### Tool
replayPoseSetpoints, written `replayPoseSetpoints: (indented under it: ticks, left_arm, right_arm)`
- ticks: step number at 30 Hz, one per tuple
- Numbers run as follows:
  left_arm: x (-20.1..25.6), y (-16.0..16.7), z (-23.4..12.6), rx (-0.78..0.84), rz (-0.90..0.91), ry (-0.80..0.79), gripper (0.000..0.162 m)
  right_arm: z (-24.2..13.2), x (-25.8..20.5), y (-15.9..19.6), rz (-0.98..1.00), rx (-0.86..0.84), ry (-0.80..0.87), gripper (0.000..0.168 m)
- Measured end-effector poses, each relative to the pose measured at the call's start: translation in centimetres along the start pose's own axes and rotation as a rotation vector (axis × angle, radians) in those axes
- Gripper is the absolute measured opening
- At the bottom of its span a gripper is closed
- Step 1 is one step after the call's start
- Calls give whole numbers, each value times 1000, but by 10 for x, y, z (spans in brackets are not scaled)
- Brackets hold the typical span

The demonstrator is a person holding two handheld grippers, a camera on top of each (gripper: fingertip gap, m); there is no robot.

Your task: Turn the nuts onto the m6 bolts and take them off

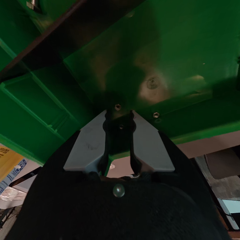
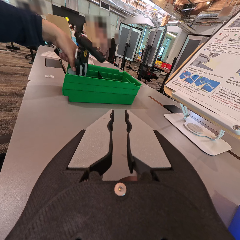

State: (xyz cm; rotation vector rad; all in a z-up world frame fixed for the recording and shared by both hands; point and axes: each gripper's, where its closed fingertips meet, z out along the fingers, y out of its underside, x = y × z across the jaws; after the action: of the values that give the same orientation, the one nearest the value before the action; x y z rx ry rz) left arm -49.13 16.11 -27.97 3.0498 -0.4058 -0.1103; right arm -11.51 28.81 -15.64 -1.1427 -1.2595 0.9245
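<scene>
Reaching down into the green bin (image 1: pixel 168 45), the left tool (image 1: pixel 118 111) hangs with its fingers parted and nothing between them. Three small nuts lie on the bin floor right at its tips: one nut (image 1: pixel 117 107) sits just beyond the gap, in line with it; a second nut (image 1: pixel 121 127) shows lower in the gap between the fingers, whether under them or touching I cannot tell; a third nut (image 1: pixel 156 115) lies off to the right of the right finger. Each nut lies flat, its hole facing up toward the camera, so the short axis points at the tool. My judgement is that the coming grasp turns on the tool closing across the flats of the nut straight ahead. No bolts can be made out in this dim view.

The right tool (image 2: pixel 118 111) hovers low over the grey table (image 2: pixel 52 123), also parted and empty, well apart from the bin (image 2: pixel 100 90), which stands farther ahead on the table. So the left hand (image 2: pixel 65 45) is far nearer the nuts. To the right, an instruction board (image 2: pixel 207 72) on a white stand carries printed text and diagrams. Beyond that are office partitions and other tables.
</scene>
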Motion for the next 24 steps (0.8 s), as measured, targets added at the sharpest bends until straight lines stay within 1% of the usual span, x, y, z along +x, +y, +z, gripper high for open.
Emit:
replayPoseSetpoints:
  ticks: [2,5,6,9,10,16,17,24]
  left_arm:
    - [0,3,6,-12,-16,19,30]
    - [-2,-1,7,17,-32,27,12]
    - [-3,-1,7,16,-29,22,11]
    - [2,-1,6,17,-18,35,20]
    - [2,-1,6,19,-17,33,21]
    - [-1,-4,6,35,-33,33,19]
    - [-4,-5,6,42,-40,19,24]
    - [-2,-6,6,47,-44,26,22]
  right_arm:
    - [0,1,0,3,3,1,13]
    - [-1,0,-1,5,6,0,13]
    - [-1,0,-1,4,6,-2,13]
    - [0,-1,-1,-1,1,-3,13]
    - [0,-1,0,-2,0,-4,14]
    - [0,-1,0,-2,-2,-3,13]
    - [0,-1,0,-2,-2,-2,13]
    - [0,-1,-1,4,0,-3,13]
